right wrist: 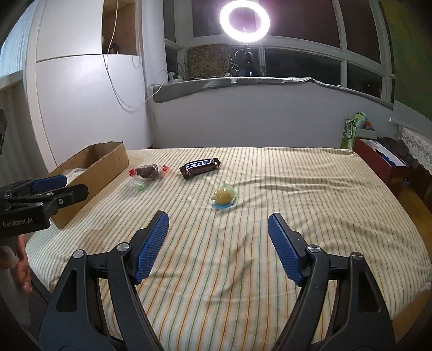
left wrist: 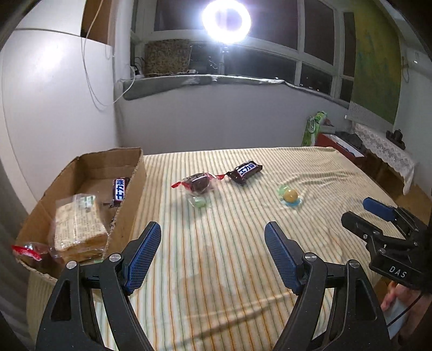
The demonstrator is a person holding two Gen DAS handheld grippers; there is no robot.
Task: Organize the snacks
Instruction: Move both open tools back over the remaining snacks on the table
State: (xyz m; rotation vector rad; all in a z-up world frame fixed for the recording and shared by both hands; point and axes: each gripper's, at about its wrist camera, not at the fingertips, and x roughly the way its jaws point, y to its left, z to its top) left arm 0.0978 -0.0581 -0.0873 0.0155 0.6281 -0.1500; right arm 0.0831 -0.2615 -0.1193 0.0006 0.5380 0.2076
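A cardboard box [left wrist: 129,194] [right wrist: 108,167] stands at the left on the striped cloth; it holds a wrapped biscuit pack [left wrist: 79,226], a chocolate bar [left wrist: 120,190] and a red-wrapped sweet [left wrist: 27,251]. On the cloth lie a brown candy with red ends [left wrist: 198,182] [right wrist: 149,170], a small green jelly cup [left wrist: 199,201] [right wrist: 139,185], a second chocolate bar [left wrist: 245,170] [right wrist: 200,166] and a yellow jelly cup [left wrist: 290,195] [right wrist: 224,198]. My left gripper [left wrist: 213,229] [right wrist: 58,186] is open and empty, near the box. My right gripper [right wrist: 218,218] [left wrist: 363,209] is open and empty, short of the yellow jelly cup.
The striped cloth [left wrist: 216,270] covers a table whose far edge meets a white wall. A bright ring light [left wrist: 226,20] stands on the window sill. A red box [right wrist: 378,162] and clutter sit at the right beyond the table. A hand [left wrist: 391,297] holds the right gripper.
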